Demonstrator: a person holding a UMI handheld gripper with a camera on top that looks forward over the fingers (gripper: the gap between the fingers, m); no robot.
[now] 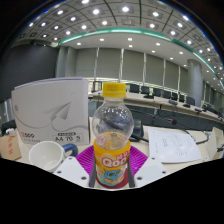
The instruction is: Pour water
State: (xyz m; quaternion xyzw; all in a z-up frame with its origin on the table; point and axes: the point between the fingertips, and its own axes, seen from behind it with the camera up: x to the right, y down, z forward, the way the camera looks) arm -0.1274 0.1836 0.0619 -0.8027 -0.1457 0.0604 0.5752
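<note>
Magenta pads of the claw (112, 172) pinch the base of a clear plastic bottle with a yellow cap and pink label (112, 135), its long axis upright, on the pale worktop (185, 162). A white paper cup (46, 156) stands near, left of the fingers and slightly beyond; pouring likely means tilting leftward.

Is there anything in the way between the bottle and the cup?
Nothing visible blocks it. The clear plastic bottle with the yellow cap stands between the fingers, and the white paper cup sits close beside it on the white table, with only bare table between them.
</note>
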